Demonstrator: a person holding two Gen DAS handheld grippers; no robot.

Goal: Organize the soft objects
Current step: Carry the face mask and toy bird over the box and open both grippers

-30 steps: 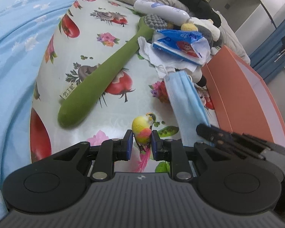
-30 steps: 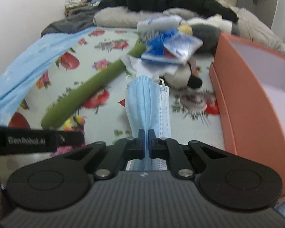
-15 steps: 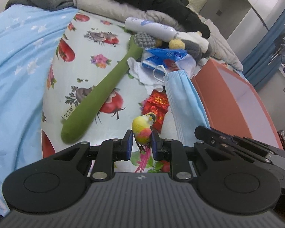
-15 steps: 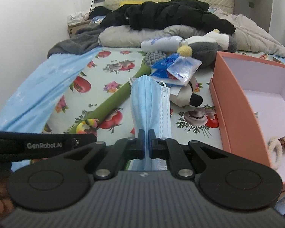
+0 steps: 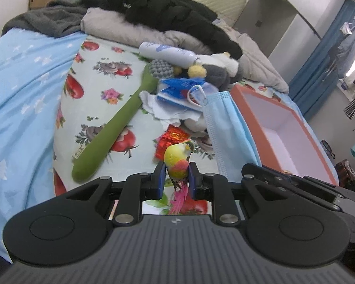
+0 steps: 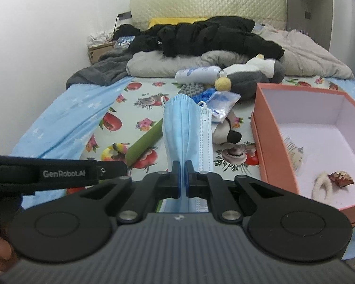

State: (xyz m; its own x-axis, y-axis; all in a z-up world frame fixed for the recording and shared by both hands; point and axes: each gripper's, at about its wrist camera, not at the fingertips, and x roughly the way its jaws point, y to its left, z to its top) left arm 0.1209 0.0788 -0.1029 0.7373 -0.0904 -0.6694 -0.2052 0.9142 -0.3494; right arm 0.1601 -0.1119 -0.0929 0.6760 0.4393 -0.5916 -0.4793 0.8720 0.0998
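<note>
R gripper (image 6: 182, 177) pinches a blue face mask (image 6: 187, 132) btwn its closed fingers, mask hanging/standing folded lengthwise w/ ear loops at the far end. To the R sits an orange box (image 6: 267, 142), white inside, w/ a pale loop-shaped item (image 6: 323, 185) and a small brown thing (image 6: 340, 178) on its floor, plus prob. a shell-like piece (image 6: 295, 153) by the near wall, hard to tell. L gripper (image 6: 59, 174) crosses the lower L edge, a yellow-pink toy (image 6: 113, 152) at its tip. On the fruit-print sheet (image 6: 144, 104): green long-handled massager (image 6: 144, 142), plush penguin (image 6: 248, 75), white bottle (image 6: 198, 73), blue packets (image 6: 220, 101). Black jacket (image 6: 208, 35) lies on grey bedding behind.
</note>
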